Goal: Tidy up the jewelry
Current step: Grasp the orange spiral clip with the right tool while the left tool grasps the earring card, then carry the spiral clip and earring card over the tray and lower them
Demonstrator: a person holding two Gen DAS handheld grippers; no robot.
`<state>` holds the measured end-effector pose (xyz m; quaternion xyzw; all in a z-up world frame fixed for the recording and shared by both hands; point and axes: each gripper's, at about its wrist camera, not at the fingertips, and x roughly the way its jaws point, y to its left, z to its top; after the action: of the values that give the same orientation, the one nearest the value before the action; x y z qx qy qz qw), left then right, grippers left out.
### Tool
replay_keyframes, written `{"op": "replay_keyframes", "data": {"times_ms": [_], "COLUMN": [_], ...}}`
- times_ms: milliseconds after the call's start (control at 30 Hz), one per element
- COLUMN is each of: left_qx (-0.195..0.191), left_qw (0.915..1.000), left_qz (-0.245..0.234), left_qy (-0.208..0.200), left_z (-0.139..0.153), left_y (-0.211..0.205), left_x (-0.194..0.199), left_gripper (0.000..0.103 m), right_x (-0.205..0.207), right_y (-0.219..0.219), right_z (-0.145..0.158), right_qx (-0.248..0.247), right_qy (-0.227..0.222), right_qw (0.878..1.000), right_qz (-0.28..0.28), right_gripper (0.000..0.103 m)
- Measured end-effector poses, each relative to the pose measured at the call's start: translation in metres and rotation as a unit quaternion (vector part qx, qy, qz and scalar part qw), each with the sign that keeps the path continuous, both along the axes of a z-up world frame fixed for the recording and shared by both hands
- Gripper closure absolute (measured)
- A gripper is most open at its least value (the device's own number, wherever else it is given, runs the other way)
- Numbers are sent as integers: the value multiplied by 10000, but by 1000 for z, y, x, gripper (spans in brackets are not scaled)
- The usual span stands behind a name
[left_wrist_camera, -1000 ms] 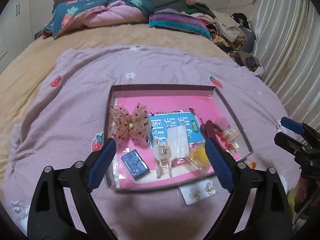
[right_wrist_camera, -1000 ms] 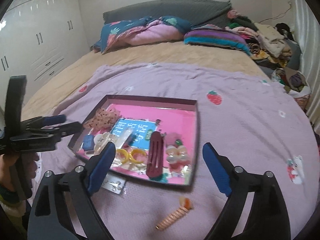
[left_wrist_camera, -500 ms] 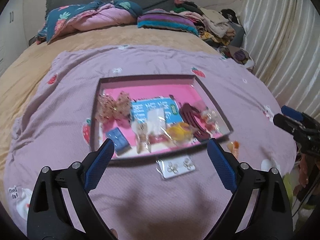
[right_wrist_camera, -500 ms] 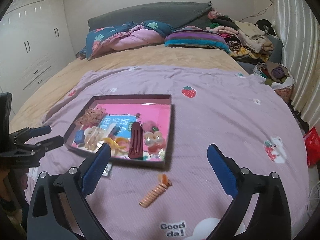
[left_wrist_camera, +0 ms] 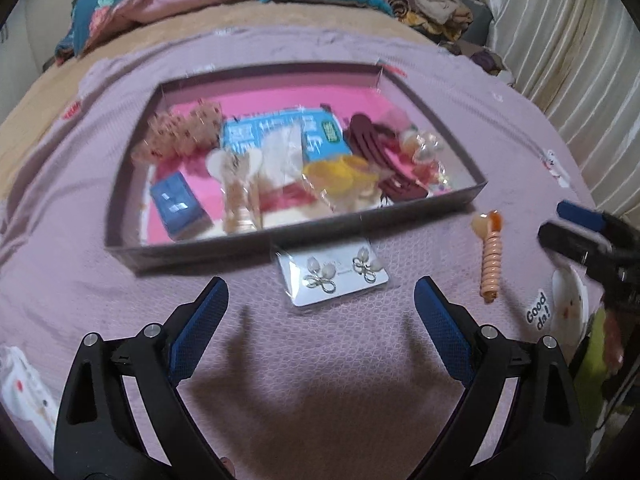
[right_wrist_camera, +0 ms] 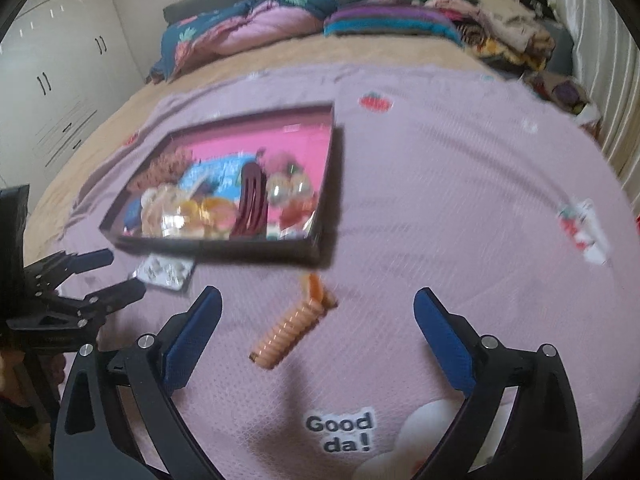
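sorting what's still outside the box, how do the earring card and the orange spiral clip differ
The earring card is flat, pale and rectangular, wrapped in clear plastic and holding two earrings; the spiral clip is a long, ridged orange piece, unwrapped. The card touches the box edge; the clip lies apart from it. Both rest on the pink blanket, outside the box.

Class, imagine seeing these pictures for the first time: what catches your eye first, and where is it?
The shallow tray with its bright pink floor, crowded with hair accessories, sits mid-blanket. Just outside its near wall lie an earring card and, to its right, an orange spiral hair clip. Both open grippers, left and right, hover empty above them.
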<state>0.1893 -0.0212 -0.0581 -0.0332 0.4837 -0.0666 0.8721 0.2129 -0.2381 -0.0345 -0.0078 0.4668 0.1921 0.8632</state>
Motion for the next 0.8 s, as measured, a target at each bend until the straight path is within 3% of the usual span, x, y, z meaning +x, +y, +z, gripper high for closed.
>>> {"op": "replay_keyframes", "data": {"times_ms": [200,300,400,567,800], "left_qx": [-69,-52,-22,99,30], "left_qw": [9997,9997,9995,9995,9997], "left_qz": [76,107,110,6,-31], "left_qy": [207,236,301,294,253], "left_z": [-18,-22,-27,-29,-22], "left_y": [-2,-4,-9,-16,-10], "left_x": [11,16,20,18,6], "left_gripper": [16,16,26,49,52], "right_x": [3,9,8,-2,-24], "right_y": [17,23,24,24,24], "right_z": [-31,-45,-52,-48,-39], "right_qx": [96,73,112,128,153], "right_qy": [484,631,675,593,529], "right_qw": [9986,9978,9975,9977,9973], "right_qz": [169,182,173,310,487], "right_gripper": [37,62,76,82,83]}}
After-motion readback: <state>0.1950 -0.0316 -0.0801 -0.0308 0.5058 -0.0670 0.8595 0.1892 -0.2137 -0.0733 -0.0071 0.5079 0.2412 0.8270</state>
